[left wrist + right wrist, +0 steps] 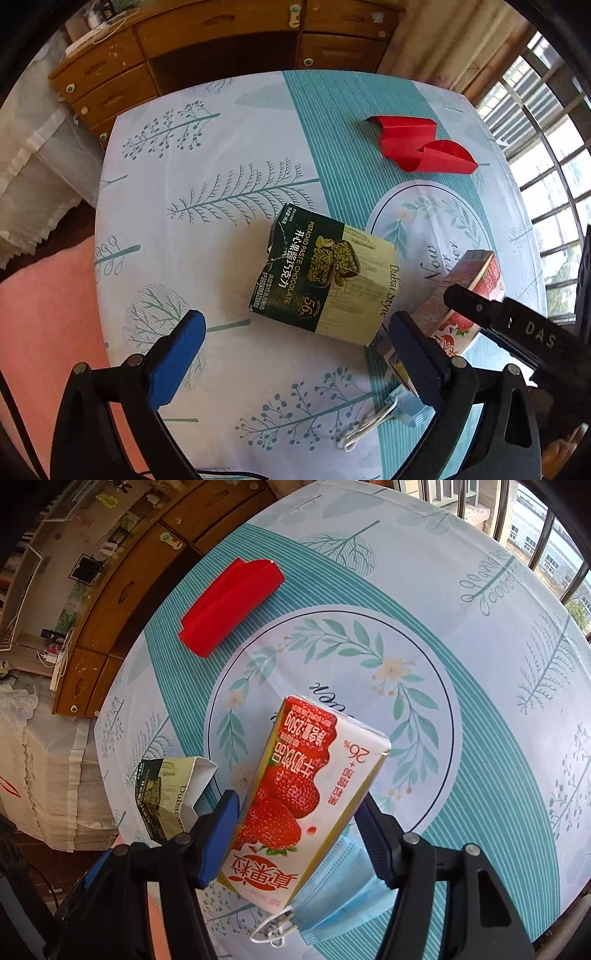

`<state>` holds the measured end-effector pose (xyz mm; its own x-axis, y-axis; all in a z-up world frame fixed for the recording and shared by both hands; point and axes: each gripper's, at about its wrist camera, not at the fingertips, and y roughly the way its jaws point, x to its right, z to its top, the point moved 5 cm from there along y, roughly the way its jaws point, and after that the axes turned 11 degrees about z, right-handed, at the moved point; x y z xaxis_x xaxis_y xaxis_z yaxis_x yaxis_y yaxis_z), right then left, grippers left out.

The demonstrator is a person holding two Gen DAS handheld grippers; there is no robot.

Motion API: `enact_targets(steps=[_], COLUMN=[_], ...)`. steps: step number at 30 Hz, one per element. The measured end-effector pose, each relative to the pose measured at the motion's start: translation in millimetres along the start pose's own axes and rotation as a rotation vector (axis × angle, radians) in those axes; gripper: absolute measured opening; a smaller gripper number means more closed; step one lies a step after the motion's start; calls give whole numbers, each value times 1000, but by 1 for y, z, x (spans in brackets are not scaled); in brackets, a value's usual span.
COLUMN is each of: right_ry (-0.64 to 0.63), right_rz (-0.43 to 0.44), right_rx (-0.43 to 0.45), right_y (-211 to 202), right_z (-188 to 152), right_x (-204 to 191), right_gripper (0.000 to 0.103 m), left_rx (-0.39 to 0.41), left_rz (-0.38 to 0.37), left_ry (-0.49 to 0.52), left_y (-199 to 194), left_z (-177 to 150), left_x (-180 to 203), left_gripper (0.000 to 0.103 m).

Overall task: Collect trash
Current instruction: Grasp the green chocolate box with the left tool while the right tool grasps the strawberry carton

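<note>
A crumpled green pistachio chocolate box (325, 280) lies on the table, just ahead of my open, empty left gripper (291, 350). My right gripper (299, 834) is shut on a strawberry milk carton (306, 790), its blue pads pressing both sides; the carton also shows in the left wrist view (465, 295). A blue face mask (343, 893) lies under the carton; it shows in the left wrist view (402, 406) too. A folded red paper (417, 147) lies farther back, also in the right wrist view (232, 602). The chocolate box (170, 794) sits left of my right gripper.
A round table with a teal and white leaf-print cloth (221, 155) holds everything. A wooden cabinet with drawers (221, 40) stands behind it. Barred windows (546, 147) are on the right. White lace-covered furniture (48, 775) stands at the left.
</note>
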<state>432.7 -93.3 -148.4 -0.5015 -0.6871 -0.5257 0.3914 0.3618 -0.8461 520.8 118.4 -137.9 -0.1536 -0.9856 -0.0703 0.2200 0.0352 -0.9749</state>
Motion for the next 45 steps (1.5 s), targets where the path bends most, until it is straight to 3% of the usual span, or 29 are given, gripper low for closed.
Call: enact_targets(steps=[11, 18, 29, 37, 40, 42, 45], right_ry=[-64, -63, -63, -49, -47, -47, -55], right_rz=[16, 25, 45, 53, 54, 55, 60], right_rx=[-3, -24, -42, -38, -39, -39, -35], right_y=[-4, -3, -1, -4, -5, -4, -6], right_z=[12, 13, 10, 8, 8, 7, 7], right_x=[2, 15, 20, 25, 26, 25, 23], right_gripper=[63, 63, 63, 63, 63, 63, 63], left_rx=[-207, -247, -201, -180, -204, -254, -238], left_rz=[26, 31, 99, 167, 216, 213, 192], left_ry=[-342, -433, -430, -326, -227, -170, -191], left_y=[39, 54, 55, 57, 64, 76, 74], left_z=[6, 12, 30, 46, 46, 40, 39], left_x=[2, 11, 26, 48, 62, 69, 71], left_gripper=[99, 99, 101, 102, 103, 103, 102])
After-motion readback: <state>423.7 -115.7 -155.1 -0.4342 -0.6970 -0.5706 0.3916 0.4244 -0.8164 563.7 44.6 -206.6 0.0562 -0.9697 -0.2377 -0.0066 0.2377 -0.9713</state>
